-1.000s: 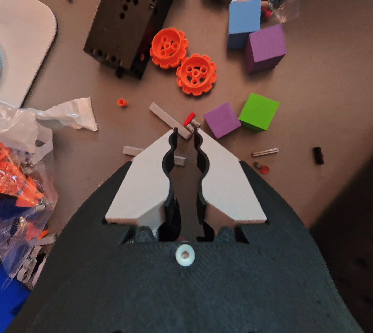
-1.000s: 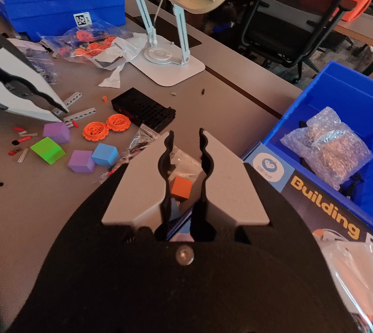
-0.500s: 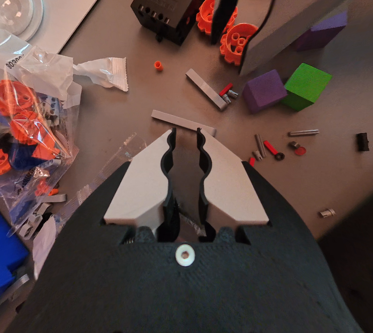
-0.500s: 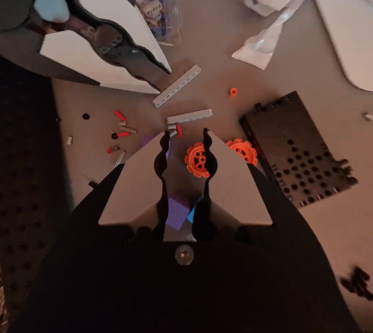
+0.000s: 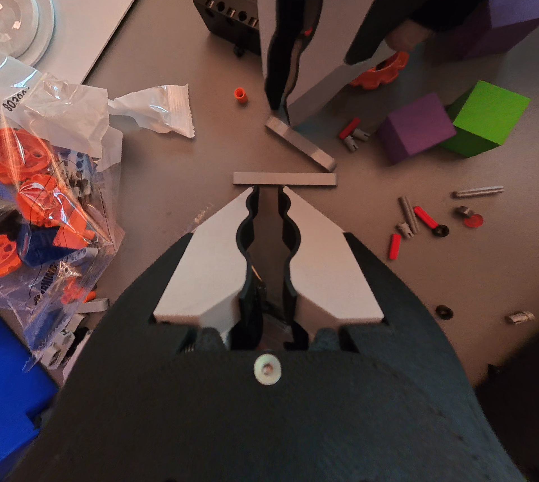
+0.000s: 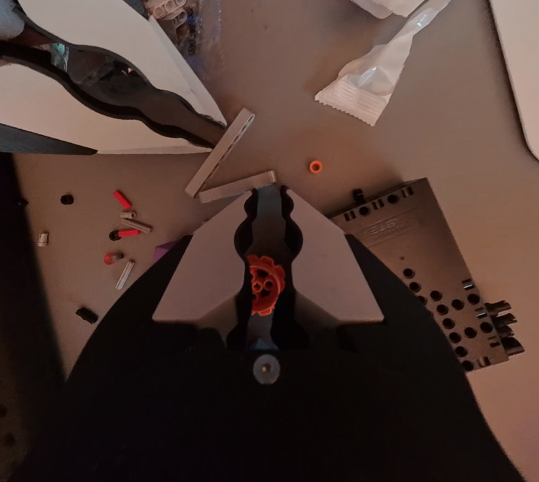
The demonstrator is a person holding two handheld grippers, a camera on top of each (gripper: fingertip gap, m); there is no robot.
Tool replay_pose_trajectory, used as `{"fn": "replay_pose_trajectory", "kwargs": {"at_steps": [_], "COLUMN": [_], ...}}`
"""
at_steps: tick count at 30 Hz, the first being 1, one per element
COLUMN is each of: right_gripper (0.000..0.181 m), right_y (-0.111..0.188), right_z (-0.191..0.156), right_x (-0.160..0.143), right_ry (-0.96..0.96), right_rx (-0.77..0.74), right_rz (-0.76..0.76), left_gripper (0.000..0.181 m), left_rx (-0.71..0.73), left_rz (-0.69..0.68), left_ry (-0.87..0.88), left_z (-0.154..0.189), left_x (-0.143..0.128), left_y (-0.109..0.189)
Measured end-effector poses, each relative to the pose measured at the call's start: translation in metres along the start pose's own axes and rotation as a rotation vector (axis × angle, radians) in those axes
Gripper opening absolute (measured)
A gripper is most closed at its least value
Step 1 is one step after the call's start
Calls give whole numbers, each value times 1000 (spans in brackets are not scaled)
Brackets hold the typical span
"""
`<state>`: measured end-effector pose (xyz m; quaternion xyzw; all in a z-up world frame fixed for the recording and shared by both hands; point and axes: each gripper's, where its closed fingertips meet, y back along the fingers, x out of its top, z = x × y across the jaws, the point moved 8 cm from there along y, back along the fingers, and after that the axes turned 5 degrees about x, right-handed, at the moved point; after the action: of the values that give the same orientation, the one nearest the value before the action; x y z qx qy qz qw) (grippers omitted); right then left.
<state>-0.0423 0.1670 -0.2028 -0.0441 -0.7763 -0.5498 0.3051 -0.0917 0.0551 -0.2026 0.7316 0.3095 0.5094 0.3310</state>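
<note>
Pointing down at the brown table, the left gripper has its two fingers a little way apart with nothing between them. Its tips sit right at the long side of a flat grey beam that lies across in front of it. They look like they touch the beam, but I cannot tell for sure.

The right gripper also points down. Its fingers are a little way apart too, and they hold nothing. Its tips are at one end of a second grey beam. This beam lies slanted, and its far end almost meets the first beam, so the two make a pointy corner.

Under the right gripper, seen through the gap, lies an orange gear wheel on the table. Just to the right is a black box with round holes. A tiny orange ring sits near the tips.

In the left wrist view, a purple block touches a green block off to the right. Small red and grey pins are scattered near them. On the left is a clear bag full of orange and blue parts, and a crinkly white wrapper.
</note>
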Motion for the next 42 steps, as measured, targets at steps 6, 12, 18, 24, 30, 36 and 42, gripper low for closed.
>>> {"fn": "replay_pose_trajectory", "kwargs": {"at_steps": [6, 12, 18, 24, 30, 36, 42], "right_gripper": [8, 8, 12, 31, 35, 27, 26], "right_y": [-5, -9, 11, 36, 33, 29, 44], "right_z": [7, 8, -1, -32, -62, -64, -56], "right_x": [10, 15, 9, -15, -30, -28, 2], "right_ry": [21, 49, 89, 190, 158, 199, 317], "right_rx": [2, -6, 4, 76, 103, 45, 56], "right_rz": [8, 15, 44, -24, -101, -111, -54], "left_gripper": [9, 7, 8, 8, 7, 6, 6], "left_rx": [20, 48, 40, 25, 19, 26, 60], "left_rz": [-24, -8, 82, 116, 110, 129, 106], "left_ry": [-37, -50, -19, -1, -6, 23, 62], "left_z": [-8, -15, -18, -19, -16, -20, -31], "left_x": [2, 4, 5, 2, 1, -2, -10], "left_y": [-6, -9, 9, 16, 14, 15, 15]}}
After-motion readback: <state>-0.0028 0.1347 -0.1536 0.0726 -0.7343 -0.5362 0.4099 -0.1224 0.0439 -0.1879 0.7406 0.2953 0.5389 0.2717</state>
